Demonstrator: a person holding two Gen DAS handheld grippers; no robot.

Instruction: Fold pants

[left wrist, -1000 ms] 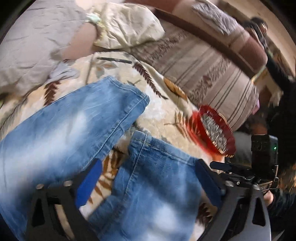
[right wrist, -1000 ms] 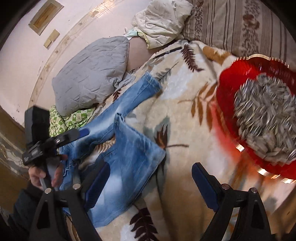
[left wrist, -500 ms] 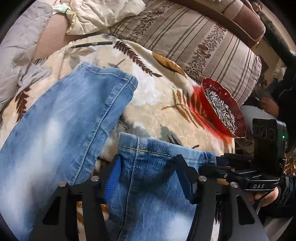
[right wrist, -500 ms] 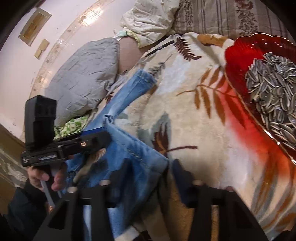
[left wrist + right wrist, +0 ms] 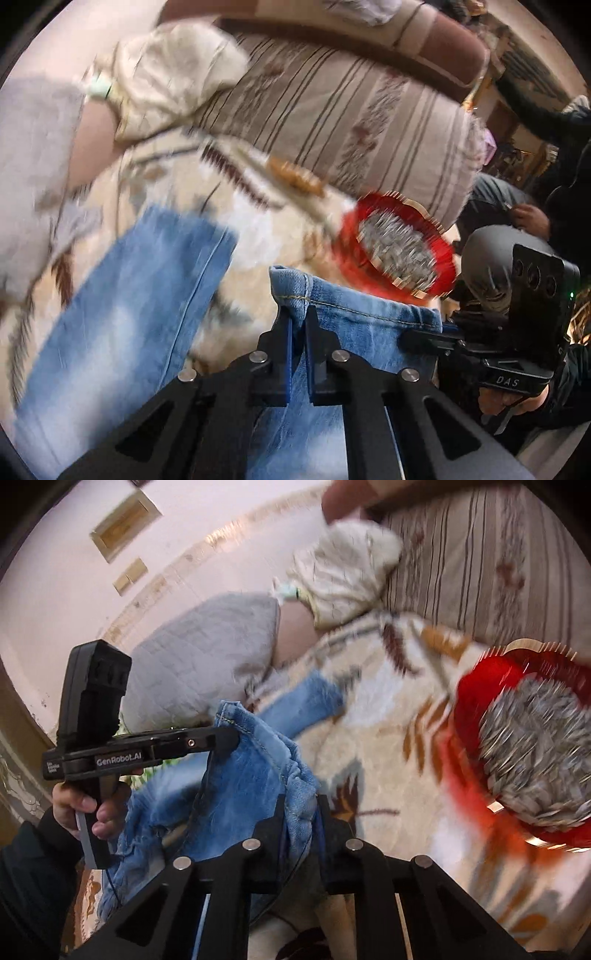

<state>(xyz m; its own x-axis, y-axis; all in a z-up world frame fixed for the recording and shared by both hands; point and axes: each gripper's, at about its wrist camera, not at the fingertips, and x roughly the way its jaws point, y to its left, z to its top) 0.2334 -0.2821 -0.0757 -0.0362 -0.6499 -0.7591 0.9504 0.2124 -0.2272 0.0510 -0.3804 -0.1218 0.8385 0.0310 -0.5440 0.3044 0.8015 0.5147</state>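
Denim was pinched at two corners of one leg's hem: our left gripper (image 5: pixel 298 317) had just closed on the seamed corner, and our right gripper (image 5: pixel 301 814) had just closed on the bunched opposite corner, cloth gathered between its fingers. The jeans (image 5: pixel 122 314) lay on the leaf-patterned blanket (image 5: pixel 258 236), with the gripped hem lifted off it and stretched between our two tools.

We judged the red dish of sunflower seeds (image 5: pixel 532 746) the chief hazard — it sat on the blanket just beside the raised hem, and a swing of cloth or a tug on the blanket could tip it and scatter seeds. Our right grip looked crumpled rather than flat, so the thick hem might slide out under the leg's weight. Uneven lifting would skew the fold.

The other leg (image 5: pixel 177 258) lay flat, its long axis running from near us away toward the grey cushion (image 5: pixel 207 653), hem end pointing at it. The held leg ran roughly alongside — its hem edge lying crosswise between the grippers.
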